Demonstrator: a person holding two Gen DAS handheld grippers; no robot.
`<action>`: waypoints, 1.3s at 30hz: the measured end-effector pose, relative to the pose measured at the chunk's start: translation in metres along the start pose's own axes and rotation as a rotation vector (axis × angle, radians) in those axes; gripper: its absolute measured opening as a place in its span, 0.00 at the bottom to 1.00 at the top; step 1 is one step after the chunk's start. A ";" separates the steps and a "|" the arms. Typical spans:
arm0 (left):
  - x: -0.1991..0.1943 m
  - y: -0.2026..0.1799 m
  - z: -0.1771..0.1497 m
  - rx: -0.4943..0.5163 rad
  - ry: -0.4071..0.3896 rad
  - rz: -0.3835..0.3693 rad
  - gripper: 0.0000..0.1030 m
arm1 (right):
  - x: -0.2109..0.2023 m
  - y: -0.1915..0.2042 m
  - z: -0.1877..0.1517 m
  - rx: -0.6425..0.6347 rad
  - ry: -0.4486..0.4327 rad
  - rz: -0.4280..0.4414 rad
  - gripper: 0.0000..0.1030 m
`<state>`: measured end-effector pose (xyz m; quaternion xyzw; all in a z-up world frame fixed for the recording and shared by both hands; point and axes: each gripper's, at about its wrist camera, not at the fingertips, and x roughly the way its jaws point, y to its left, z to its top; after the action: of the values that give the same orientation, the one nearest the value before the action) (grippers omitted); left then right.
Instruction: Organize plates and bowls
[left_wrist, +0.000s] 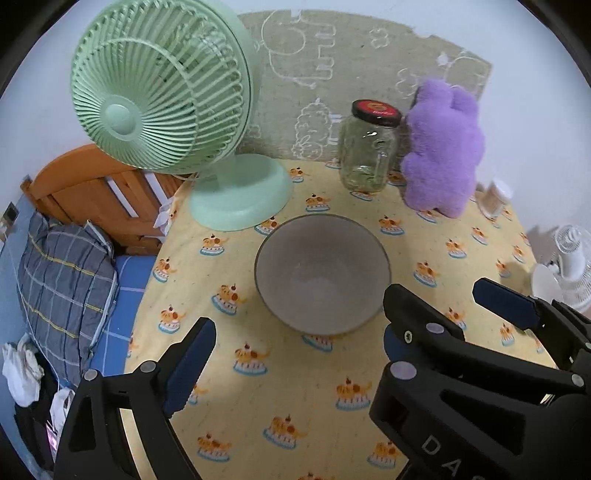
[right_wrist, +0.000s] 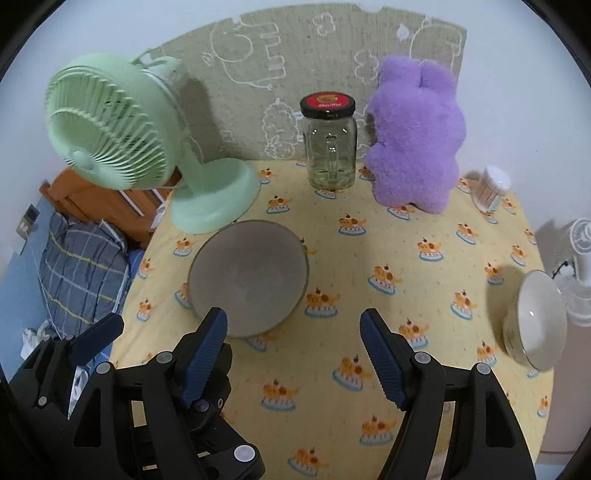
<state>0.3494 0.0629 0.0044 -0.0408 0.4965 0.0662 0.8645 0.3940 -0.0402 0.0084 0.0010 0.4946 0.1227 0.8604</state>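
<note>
Blue-padded fingers (right_wrist: 205, 360) of the right gripper (right_wrist: 295, 354) and left gripper (left_wrist: 295, 358) stand spread and empty over the grey bowl (left_wrist: 321, 273) at mid-table, risking a clumsy reach knocking the white bowl (right_wrist: 535, 321) off the right edge.

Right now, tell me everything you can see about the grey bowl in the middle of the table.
The grey bowl is round and deep, matte like ceramic, with a thin darker rim. It stands upright and empty on the yellow patterned tablecloth, just in front of the green fan's base. Nothing else touches it; both grippers are clear of it.
</note>
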 end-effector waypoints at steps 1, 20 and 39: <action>0.005 0.000 0.002 -0.013 -0.004 0.007 0.91 | 0.004 -0.001 0.002 0.002 0.002 0.003 0.74; 0.085 0.007 0.023 -0.059 0.039 0.132 0.41 | 0.086 -0.009 0.034 -0.013 0.013 -0.022 0.35; 0.081 0.015 0.018 -0.056 0.052 0.106 0.29 | 0.084 0.006 0.030 -0.075 0.022 -0.041 0.13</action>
<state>0.4026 0.0864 -0.0571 -0.0402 0.5184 0.1245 0.8451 0.4585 -0.0128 -0.0466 -0.0430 0.4991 0.1236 0.8566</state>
